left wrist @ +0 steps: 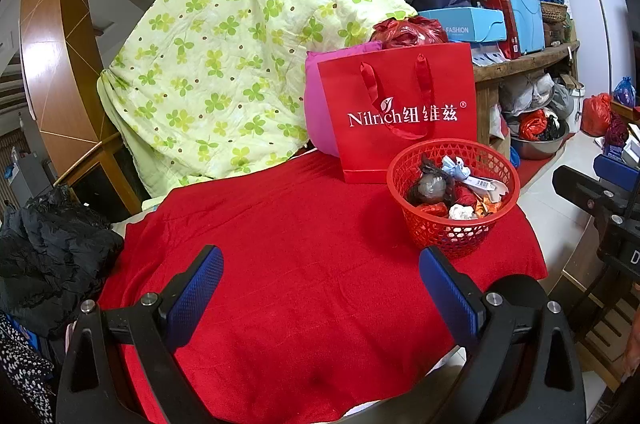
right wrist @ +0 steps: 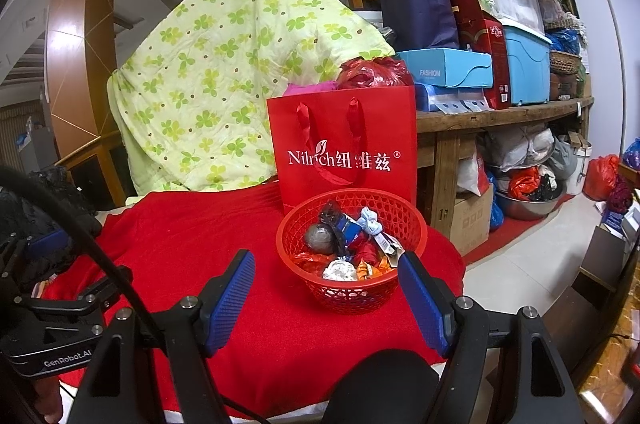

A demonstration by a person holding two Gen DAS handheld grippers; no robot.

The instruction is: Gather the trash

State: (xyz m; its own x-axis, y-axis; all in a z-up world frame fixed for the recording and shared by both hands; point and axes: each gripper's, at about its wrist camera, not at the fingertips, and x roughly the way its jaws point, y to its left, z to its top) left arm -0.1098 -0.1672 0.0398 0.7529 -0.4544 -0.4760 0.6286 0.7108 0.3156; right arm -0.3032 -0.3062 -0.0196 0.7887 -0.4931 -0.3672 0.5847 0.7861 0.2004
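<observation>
In the left wrist view, the left gripper [left wrist: 320,288] is seen at the bottom of the frame with its blue-padded jaws spread and nothing between them, above a red cloth [left wrist: 280,264], while a round red plastic mesh basket [left wrist: 454,195] filled with crumpled wrappers and scraps [left wrist: 452,191] is placed right of centre, just before a red paper gift bag [left wrist: 400,111]. In the right wrist view, the right gripper [right wrist: 326,298] is likewise shown spread and empty at the lower centre, with the basket set just beyond and between its fingertips.

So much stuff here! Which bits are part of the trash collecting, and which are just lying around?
Part of the job: red basket, the crumpled wrappers in it, both open grippers.

Just lying about: red gift bag, clover quilt, shelf boxes.
</observation>
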